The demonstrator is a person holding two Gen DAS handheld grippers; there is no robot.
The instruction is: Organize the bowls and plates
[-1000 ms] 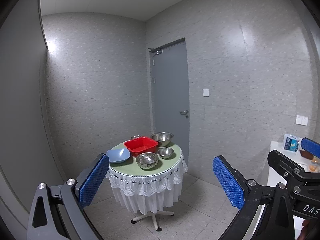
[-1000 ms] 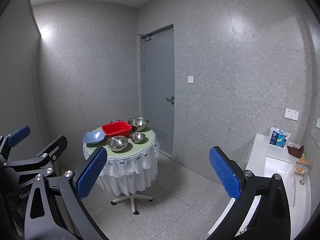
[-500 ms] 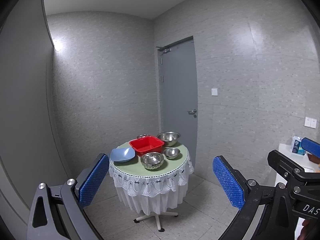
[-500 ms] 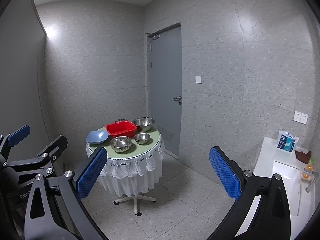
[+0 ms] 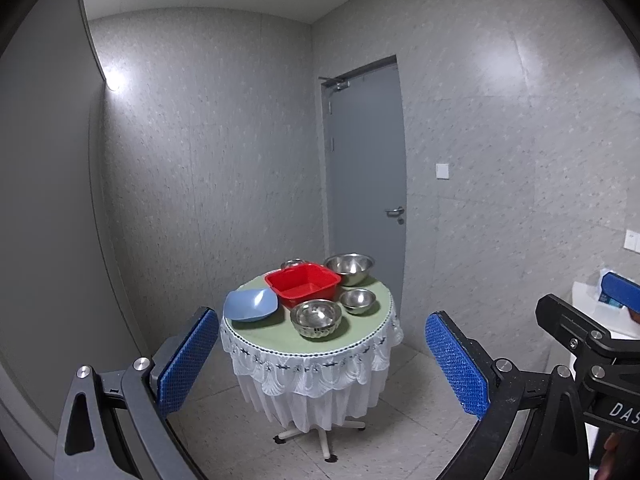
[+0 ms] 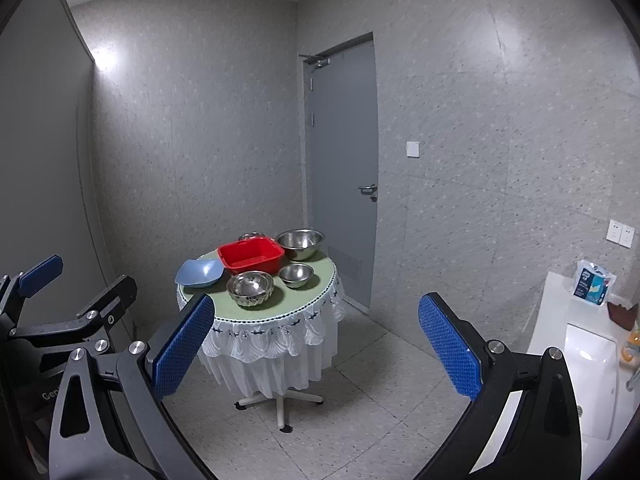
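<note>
Approach step: both the left gripper [image 5: 320,354] and right gripper [image 6: 316,344] are released and empty, well apart from the far table [image 5: 360,330]; next, close in on the bowls.

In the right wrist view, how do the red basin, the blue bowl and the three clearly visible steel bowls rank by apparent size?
1. red basin
2. blue bowl, large steel bowl and fluted steel bowl look alike; differing distance makes ranking unsure.
3. small steel bowl
</note>
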